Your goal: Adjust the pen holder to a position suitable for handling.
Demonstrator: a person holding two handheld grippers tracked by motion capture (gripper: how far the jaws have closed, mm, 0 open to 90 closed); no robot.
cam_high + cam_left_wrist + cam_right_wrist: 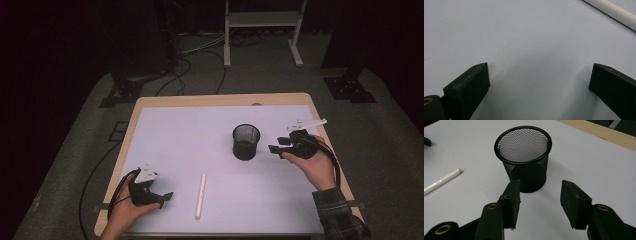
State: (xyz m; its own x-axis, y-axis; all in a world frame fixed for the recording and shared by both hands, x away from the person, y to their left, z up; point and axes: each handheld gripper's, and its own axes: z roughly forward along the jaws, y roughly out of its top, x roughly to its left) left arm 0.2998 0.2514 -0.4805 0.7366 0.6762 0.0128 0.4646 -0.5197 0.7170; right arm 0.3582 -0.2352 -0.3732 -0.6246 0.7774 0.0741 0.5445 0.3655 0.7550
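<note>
A black mesh pen cup (246,142) stands upright and empty on the white table mat (175,140), right of centre. A white pencil (200,195) lies flat near the front edge. My right gripper (274,148) hovers just right of the cup, pointing at it; in the right gripper view the cup (524,157) stands a little beyond my right gripper (540,195), whose jaws stand apart with nothing between them. My left gripper (167,196) rests at the front left, open over bare mat, left of the pencil. In the left gripper view my left gripper (539,80) is wide open and the pencil (611,12) crosses the top right corner.
The mat covers a wooden table (220,100) whose edge shows at the back. Behind it stand a white metal frame (262,30) and cables (195,60) on the grey floor. Cables trail from both grippers.
</note>
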